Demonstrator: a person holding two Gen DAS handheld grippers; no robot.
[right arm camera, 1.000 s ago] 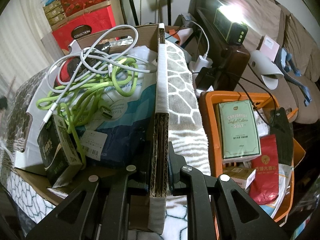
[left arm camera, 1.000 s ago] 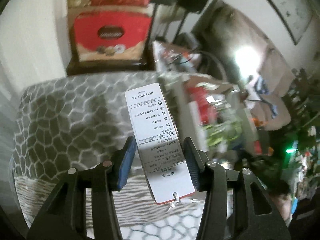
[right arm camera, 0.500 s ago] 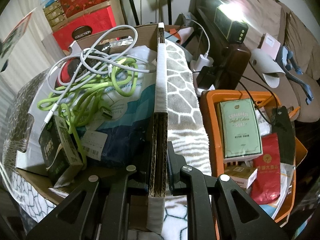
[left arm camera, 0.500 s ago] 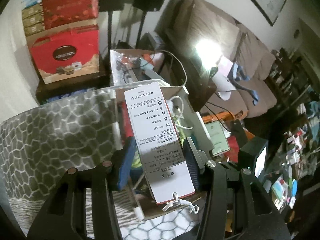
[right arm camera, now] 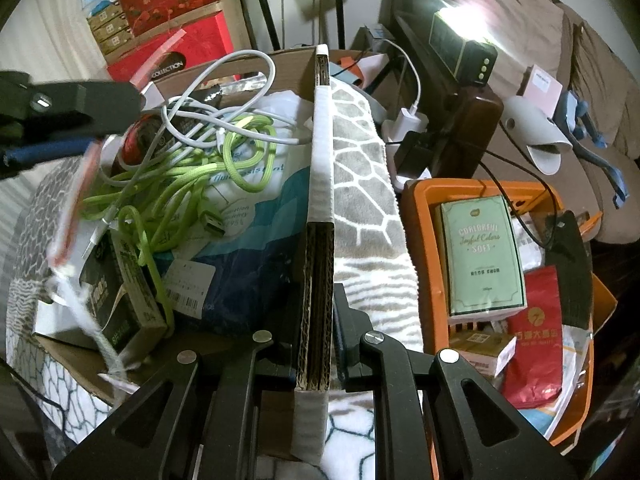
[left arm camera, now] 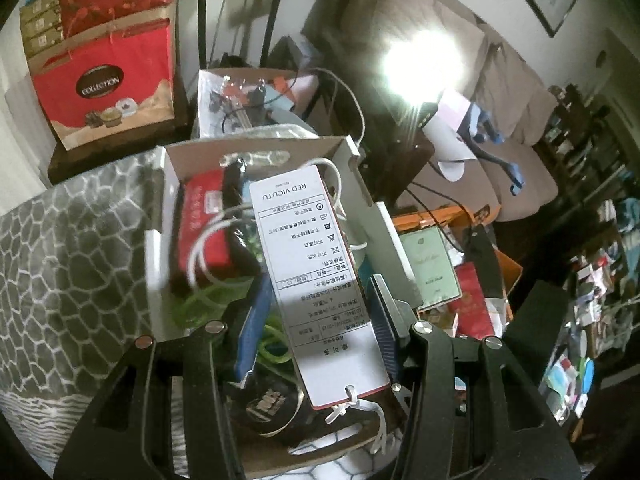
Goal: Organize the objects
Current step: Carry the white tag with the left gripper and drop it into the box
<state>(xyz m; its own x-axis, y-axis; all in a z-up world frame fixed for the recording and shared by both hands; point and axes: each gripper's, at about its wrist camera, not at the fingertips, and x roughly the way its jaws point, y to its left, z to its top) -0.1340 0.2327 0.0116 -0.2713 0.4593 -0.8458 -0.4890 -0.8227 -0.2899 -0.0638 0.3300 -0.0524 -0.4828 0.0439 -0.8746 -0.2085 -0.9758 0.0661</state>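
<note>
My left gripper (left arm camera: 316,312) is shut on a white clothing hang tag (left arm camera: 316,280) with a red back and a white string, held above the open cardboard box (left arm camera: 256,152). In the right wrist view the left gripper (right arm camera: 76,120) comes in from the left over the box, the tag (right arm camera: 72,208) hanging blurred below it. My right gripper (right arm camera: 318,328) is shut on the box's right wall (right arm camera: 322,184). Inside lie green cables (right arm camera: 192,184), a white cable (right arm camera: 224,96), a blue and white bag (right arm camera: 256,216) and a dark small carton (right arm camera: 120,300).
The box sits on a grey patterned blanket (right arm camera: 360,168). An orange basket (right arm camera: 416,216) with a green packet (right arm camera: 484,256) and a red pouch (right arm camera: 532,336) stands to the right. Red gift boxes (left arm camera: 104,76) stand behind. A lamp (right arm camera: 464,56) shines at the back.
My left gripper has swung right with the tag, from over the blanket to above the box. My right gripper has kept its hold on the box wall.
</note>
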